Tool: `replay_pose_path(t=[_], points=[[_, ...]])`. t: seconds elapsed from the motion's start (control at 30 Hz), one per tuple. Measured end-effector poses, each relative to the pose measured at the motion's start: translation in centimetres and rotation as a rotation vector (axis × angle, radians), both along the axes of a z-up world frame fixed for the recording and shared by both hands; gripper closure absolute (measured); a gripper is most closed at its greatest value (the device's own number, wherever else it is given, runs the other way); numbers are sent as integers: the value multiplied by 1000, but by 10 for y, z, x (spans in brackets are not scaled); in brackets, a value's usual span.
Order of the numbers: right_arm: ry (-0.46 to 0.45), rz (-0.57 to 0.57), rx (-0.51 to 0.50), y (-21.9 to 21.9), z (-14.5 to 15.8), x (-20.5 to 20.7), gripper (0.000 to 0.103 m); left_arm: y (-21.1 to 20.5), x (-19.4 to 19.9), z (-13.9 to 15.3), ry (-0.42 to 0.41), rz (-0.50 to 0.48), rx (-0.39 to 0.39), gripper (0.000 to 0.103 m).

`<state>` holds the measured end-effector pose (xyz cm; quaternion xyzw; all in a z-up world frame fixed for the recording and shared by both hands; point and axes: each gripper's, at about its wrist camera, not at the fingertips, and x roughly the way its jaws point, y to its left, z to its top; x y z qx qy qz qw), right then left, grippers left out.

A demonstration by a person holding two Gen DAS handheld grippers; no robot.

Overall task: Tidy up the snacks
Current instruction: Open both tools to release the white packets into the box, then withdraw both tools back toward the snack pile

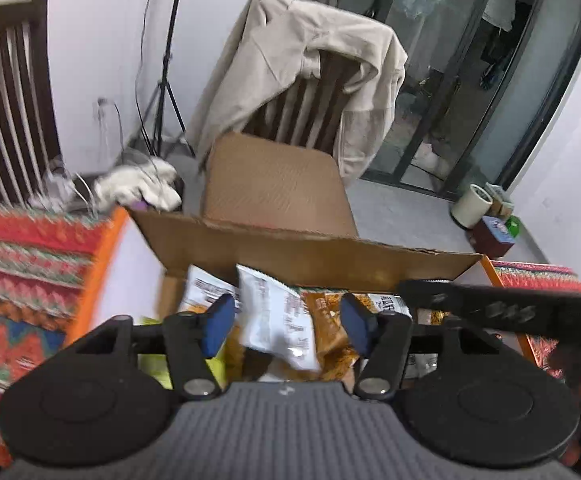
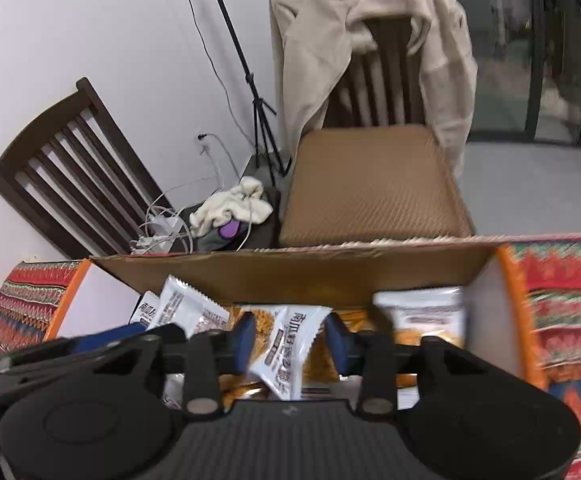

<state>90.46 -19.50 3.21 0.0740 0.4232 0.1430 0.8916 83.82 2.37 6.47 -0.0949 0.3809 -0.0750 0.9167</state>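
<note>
Left wrist view: my left gripper point(image 1: 288, 326) hangs over the cardboard box point(image 1: 310, 256), tilted down into it. Its jaws stand apart, released, with a white snack packet point(image 1: 278, 320) between them; neither blue pad presses on it, so I judge it is not held. The packet lies tilted on orange packets point(image 1: 330, 336) heaped in the box, which is where the snacks are being gathered. The box's far wall rises just beyond the fingertips, so forward room is short; the way out is upward. The right gripper's black arm point(image 1: 510, 308) crosses close on the right, so there is little sideways room there.

Right wrist view: my right gripper point(image 2: 290, 340) also points down into the box, jaws parted around another white packet point(image 2: 290, 344) with dark print. The pads sit just beside its edges, and I cannot see them pinching it, so I call it released. More white packets point(image 2: 188, 310) lean against the far wall at left, and a blurred one point(image 2: 422, 312) lies at right. The patterned tabletop cloth point(image 2: 562, 304) flanks the box on both sides, leaving open room outside its walls.
</note>
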Motion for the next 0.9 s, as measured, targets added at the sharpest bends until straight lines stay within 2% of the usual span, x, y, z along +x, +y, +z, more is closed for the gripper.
replay_pose_path(t=[0.17, 0.23, 0.37, 0.5, 0.6, 0.7, 0.83, 0.9], points=[[-49, 7, -18, -18, 46, -26, 59, 7, -33, 46, -32, -14, 51, 37], [-74, 21, -27, -25, 67, -43, 57, 8, -53, 70, -53, -33, 73, 31], [-123, 47, -48, -41, 111, -90, 49, 10, -108, 122, -108, -59, 107, 20], [-174, 80, -86, -61, 150, -151, 41, 10, -170, 153, -130, -41, 128, 15], [-201, 103, -113, -75, 167, -202, 38, 9, -229, 167, -146, -43, 127, 6], [-232, 131, -134, -86, 179, -258, 35, 6, -291, 173, -172, -69, 144, 4], [-315, 164, -141, -102, 185, -345, 11, 1, -380, 160, -245, -76, 165, 0], [-341, 189, -133, -111, 179, -389, 11, -5, -417, 145, -261, -87, 168, 0]])
